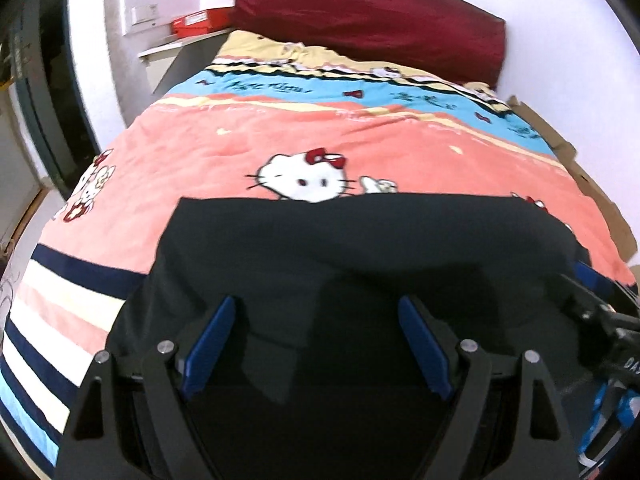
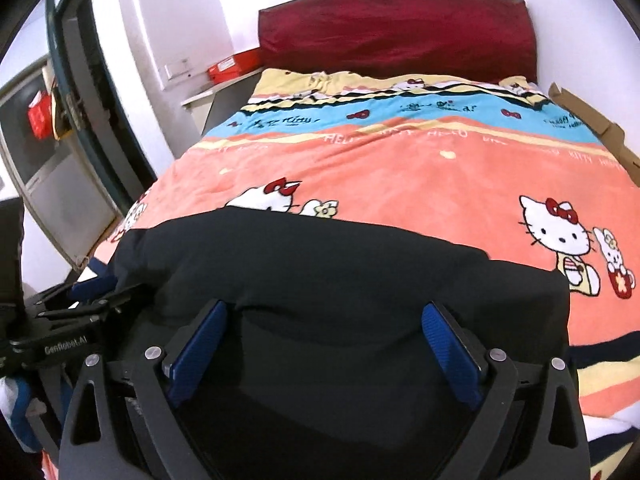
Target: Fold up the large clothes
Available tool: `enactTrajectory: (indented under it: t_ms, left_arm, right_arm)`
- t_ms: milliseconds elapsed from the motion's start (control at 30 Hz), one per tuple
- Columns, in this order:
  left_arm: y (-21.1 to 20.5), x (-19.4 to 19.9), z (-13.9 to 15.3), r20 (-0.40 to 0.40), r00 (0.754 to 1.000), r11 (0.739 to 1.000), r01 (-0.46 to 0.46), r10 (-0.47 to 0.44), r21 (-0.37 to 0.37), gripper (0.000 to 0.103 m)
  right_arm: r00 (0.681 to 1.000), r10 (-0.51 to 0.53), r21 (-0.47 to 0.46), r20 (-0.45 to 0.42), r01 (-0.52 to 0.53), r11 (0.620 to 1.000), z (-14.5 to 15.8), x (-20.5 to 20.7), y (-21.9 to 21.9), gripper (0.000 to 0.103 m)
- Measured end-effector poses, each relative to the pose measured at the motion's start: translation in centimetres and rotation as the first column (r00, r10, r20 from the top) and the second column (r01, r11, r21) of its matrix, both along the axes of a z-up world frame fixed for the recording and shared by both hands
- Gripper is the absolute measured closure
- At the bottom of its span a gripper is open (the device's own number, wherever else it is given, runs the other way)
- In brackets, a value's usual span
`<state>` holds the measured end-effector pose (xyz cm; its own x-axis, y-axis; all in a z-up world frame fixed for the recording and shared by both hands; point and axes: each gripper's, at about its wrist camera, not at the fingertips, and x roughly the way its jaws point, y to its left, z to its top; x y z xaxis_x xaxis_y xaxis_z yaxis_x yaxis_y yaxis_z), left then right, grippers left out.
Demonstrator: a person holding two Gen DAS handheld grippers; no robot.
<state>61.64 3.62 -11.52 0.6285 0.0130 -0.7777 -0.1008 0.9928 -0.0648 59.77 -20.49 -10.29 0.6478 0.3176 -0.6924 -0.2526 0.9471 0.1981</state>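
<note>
Dark garment [image 1: 320, 248] spread across the near end of the bed, on the pink cartoon-cat blanket [image 1: 240, 136], far edge lying in a fairly straight line, a soft ridge running across the middle; red headboard cushion [image 2: 396, 28] and red box [image 2: 232, 65] well beyond, out of the way.

Left tool [image 1: 316, 344] poised over the near left part of the cloth, blue pads spread wide, nothing pinched; right tool [image 2: 324, 344] over the near right part, pads likewise spread, nothing between them.

Judged as the gap between folds: near hem probably next to be taken up. Best done by lowering both tools to matching points along the near edge; pinching one layer only, blanket left out of the bite; lifting together and level, carrying the hem toward the far edge; laying it down with edges matched; smoothing the ridge first if possible. Risk: thick cloth slipping from one side, skewing the fold.
</note>
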Motion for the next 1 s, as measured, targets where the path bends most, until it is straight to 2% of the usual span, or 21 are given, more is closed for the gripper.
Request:
enactTrajectory:
  t_ms: [133, 233, 300, 400, 533, 700, 1000]
  left_arm:
    - [1.0, -1.2, -0.2, -0.001, 0.999, 0.998, -0.044, 0.044, 0.039, 0.019]
    - [0.1, -4.4, 1.1, 0.072, 0.997, 0.990, -0.020, 0.010, 0.142, 0.019]
    - [-0.4, -6.6, 1.5, 0.112, 0.994, 0.985, -0.003, -0.017, 0.173, 0.019]
    - [-0.7, -9.7, 1.3, 0.150, 0.987, 0.984, 0.026, -0.053, 0.178, 0.019]
    - [-0.8, -12.1, 0.3, 0.193, 0.977, 0.981, 0.054, -0.091, 0.185, 0.019]
    - [-0.7, -13.3, -0.3, 0.218, 0.968, 0.977, 0.078, -0.121, 0.198, 0.019]
    - [-0.3, -14.2, -0.9, 0.209, 0.968, 0.973, 0.091, -0.136, 0.212, 0.019]
  right_arm:
    - [0.999, -0.032, -0.013, -0.012, 0.032, 0.999, -0.6, -0.2, -1.6, 0.005]
    - [0.997, -0.073, -0.075, 0.005, 0.073, 0.995, -0.2, -1.2, -2.6, 0.005]
    - [0.997, -0.061, -0.069, 0.036, 0.064, 0.996, 0.5, -2.8, -3.0, 0.005]
    - [0.998, 0.001, -0.018, 0.069, 0.000, 1.000, 1.0, -6.5, -2.8, 0.005]
    - [0.997, 0.052, -0.021, 0.056, -0.051, 0.998, -0.5, -10.6, -2.5, 0.004]
    - [1.000, -0.009, 0.004, 0.016, 0.009, 1.000, -2.2, -12.0, -5.0, 0.003]
    - [0.997, -0.071, -0.061, -0.033, 0.069, 0.996, -3.3, -14.1, -7.9, 0.003]
